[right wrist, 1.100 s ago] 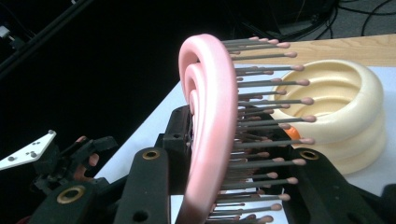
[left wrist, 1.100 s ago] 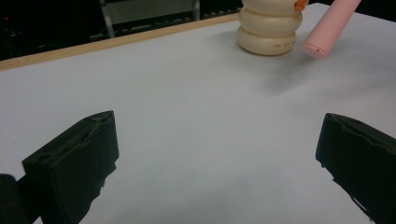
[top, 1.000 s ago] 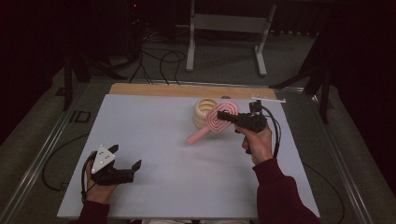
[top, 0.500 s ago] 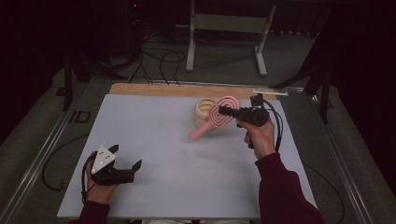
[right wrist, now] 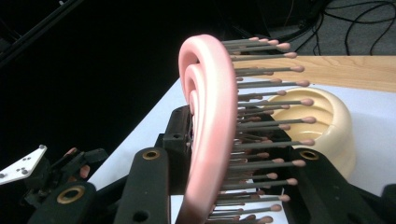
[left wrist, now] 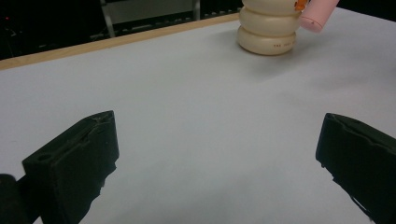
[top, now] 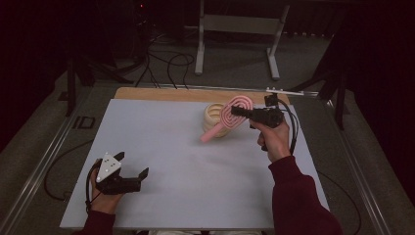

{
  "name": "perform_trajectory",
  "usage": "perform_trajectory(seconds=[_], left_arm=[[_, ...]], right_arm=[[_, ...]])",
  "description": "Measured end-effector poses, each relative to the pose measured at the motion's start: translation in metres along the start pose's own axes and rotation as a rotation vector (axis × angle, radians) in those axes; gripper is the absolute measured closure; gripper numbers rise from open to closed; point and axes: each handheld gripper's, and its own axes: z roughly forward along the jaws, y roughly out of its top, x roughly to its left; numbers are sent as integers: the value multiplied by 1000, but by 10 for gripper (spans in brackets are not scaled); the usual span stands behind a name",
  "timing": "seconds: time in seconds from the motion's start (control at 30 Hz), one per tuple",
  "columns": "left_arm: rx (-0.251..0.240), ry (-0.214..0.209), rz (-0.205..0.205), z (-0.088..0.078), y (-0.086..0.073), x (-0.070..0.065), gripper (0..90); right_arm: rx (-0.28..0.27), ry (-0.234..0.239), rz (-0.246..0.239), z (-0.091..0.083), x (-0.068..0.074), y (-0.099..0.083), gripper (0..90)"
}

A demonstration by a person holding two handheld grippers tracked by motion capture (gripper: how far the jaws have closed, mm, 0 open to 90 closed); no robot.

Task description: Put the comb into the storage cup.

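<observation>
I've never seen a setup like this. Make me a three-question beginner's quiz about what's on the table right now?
1. True or false: the left claw is open and holds nothing.
2. What does the right claw grip? A) a cream bowl B) a pink hairbrush C) a cable
3. Fill in: the brush's handle end hangs in front of the ribbed cream ______ near the table's far edge.

Key:
1. True; in the left gripper view its jaws stand wide apart over bare table.
2. B; the pink hairbrush is clamped by its head, bristles out sideways.
3. bowl.
</observation>
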Motion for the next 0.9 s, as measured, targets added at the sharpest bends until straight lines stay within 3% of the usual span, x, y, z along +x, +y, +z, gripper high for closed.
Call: perform_trajectory(seconds=[0.63, 0.9], left_arm=[[-8, 5, 1, -1, 0, 0, 0], [-6, 5, 1, -1, 0, 1, 0]], right_arm=[[-38, 10, 35, -4, -8, 10, 641], [-77, -2, 53, -8, -14, 12, 641]])
